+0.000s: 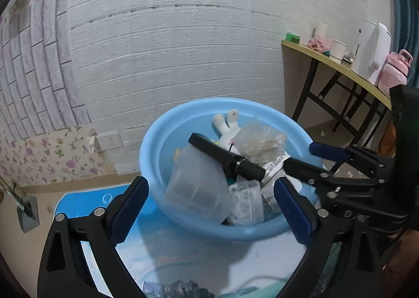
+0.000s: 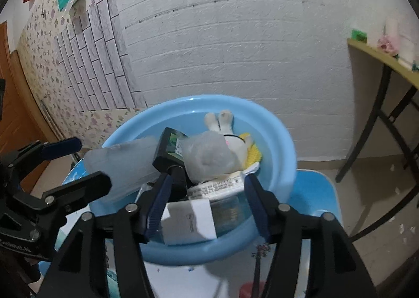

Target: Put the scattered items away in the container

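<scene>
Both my jaws are spread with nothing pinched in them right now. My left gripper (image 1: pixel 212 209) is gaping about as wide as it goes, straddling the near rim of the blue basin (image 1: pixel 157 130) without touching what's inside. My right gripper (image 2: pixel 207 203) is parted too, hovering over the near side of the same basin; its left finger sits right next to the black tube (image 2: pixel 170 151), but I don't see the pads pressing on it, so I'd call that let go.

Moving outward: the basin is pretty stuffed. There's the black tube lying across the pile, a frosted plastic box (image 1: pixel 193 182), a crinkly clear bag (image 1: pixel 262 140), a white card box (image 2: pixel 188 219) near the front, and a little plush bunny (image 1: pixel 227 125) at the back. The basin sits on the small blue table (image 1: pixel 78 203).

I'd say I'm at the tail end of a drop-off. Can't tell if anything's still scattered, since the bottom of both views is mostly my own hardware. Next move is probably backing both hands out clear of the rim and scanning the table for leftovers.
</scene>
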`<state>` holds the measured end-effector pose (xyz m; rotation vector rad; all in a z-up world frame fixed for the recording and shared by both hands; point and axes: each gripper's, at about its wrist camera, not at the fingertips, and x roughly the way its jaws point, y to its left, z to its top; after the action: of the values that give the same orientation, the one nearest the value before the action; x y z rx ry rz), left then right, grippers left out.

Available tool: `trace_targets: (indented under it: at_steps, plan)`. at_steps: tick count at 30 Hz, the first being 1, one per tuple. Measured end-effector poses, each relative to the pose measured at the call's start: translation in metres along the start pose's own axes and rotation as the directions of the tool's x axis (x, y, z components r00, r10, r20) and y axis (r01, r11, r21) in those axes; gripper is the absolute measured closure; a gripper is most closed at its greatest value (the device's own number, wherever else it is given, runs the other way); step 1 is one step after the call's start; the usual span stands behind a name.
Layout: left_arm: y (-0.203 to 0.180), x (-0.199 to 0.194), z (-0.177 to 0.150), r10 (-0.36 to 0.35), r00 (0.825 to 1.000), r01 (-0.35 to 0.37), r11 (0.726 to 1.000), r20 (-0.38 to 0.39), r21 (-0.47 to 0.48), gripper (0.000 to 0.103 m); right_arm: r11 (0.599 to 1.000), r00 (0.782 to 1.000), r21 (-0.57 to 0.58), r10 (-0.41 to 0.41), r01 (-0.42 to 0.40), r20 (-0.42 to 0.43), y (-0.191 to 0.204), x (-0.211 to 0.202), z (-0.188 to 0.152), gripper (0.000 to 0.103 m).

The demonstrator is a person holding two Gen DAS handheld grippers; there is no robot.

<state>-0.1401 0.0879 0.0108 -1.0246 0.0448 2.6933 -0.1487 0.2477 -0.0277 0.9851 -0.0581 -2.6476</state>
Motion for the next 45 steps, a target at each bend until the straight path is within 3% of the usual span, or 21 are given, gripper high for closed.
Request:
trace_targets:
  at_steps: [8, 27, 34, 36, 45]
  plan:
    - [0.004, -0.025, -0.015, 0.034, 0.999, -0.034, 0.999, 0.001, -0.013, 0.000, 0.999, 0.999, 0.019, 0.036, -0.037, 0.015, 0.010, -0.028, -0.005, 0.037]
    - [0.018, -0.091, -0.045, 0.074, 0.997, -0.072, 0.995, 0.017, -0.067, 0.000, 0.999, 1.000, -0.043, 0.000, 0.001, 0.029, 0.063, -0.080, -0.016, 0.021]
    - [0.026, -0.099, -0.054, 0.093, 0.996, -0.091, 0.992, 0.016, -0.084, 0.000, 0.999, 0.999, -0.038, -0.031, 0.032, 0.027, 0.068, -0.085, -0.021, 0.012]
    - [0.029, -0.099, -0.056, 0.093, 0.996, -0.091, 0.992, 0.013, -0.092, 0.000, 0.999, 0.999, -0.036, -0.036, 0.037, 0.025, 0.068, -0.085, -0.021, 0.001]
    - [0.028, -0.099, -0.057, 0.095, 0.995, -0.094, 0.992, 0.011, -0.084, 0.000, 0.998, 0.999, -0.043, -0.042, 0.043, 0.027, 0.069, -0.088, -0.022, 0.000]
